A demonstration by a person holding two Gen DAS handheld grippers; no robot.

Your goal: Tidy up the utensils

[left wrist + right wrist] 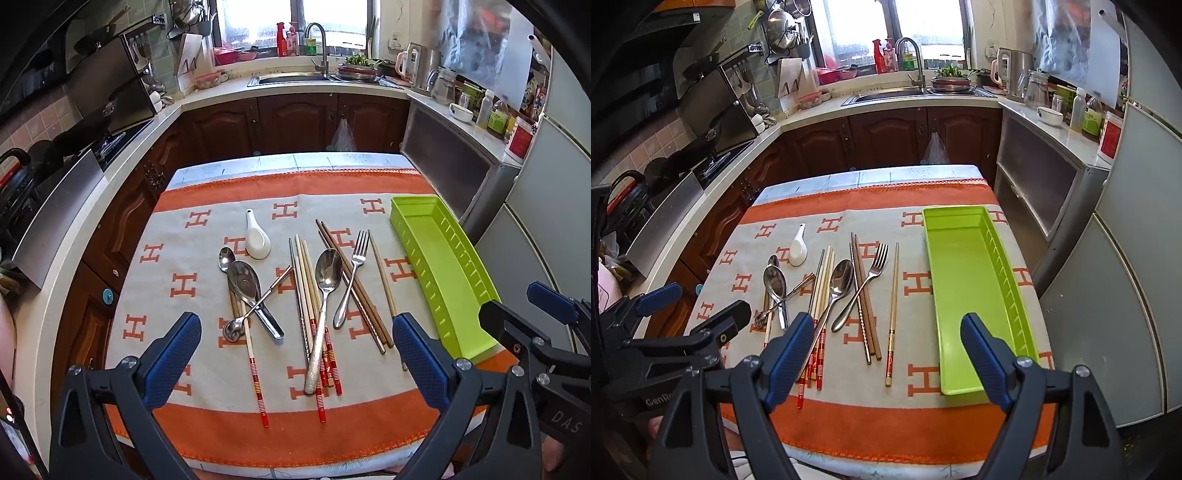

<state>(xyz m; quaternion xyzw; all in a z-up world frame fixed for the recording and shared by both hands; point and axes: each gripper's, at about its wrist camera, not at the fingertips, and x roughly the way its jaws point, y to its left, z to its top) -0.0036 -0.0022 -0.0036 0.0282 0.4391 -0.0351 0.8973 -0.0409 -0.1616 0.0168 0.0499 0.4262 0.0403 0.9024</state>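
Light source: daylight through the window (pixel 295 18) behind the sink — overexposed to near white.
Table: the orange-and-cream cloth (pixel 207 258) is evenly and brightly lit, with faint shadows.
Glare: highlights on the large steel spoon (pixel 327 269) (sharp, in focus).
Edges: strong fisheye bending — cabinets and fridge (pixel 1137 258) curve, corners fall black.
Left side: stove area dim.

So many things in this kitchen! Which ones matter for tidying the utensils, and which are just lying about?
For the job: green tray, empty; fork; metal spoons; white ceramic spoon; chopsticks; both open grippers.

Just lying about: kettle, white bowl, bottles, hanging pans.
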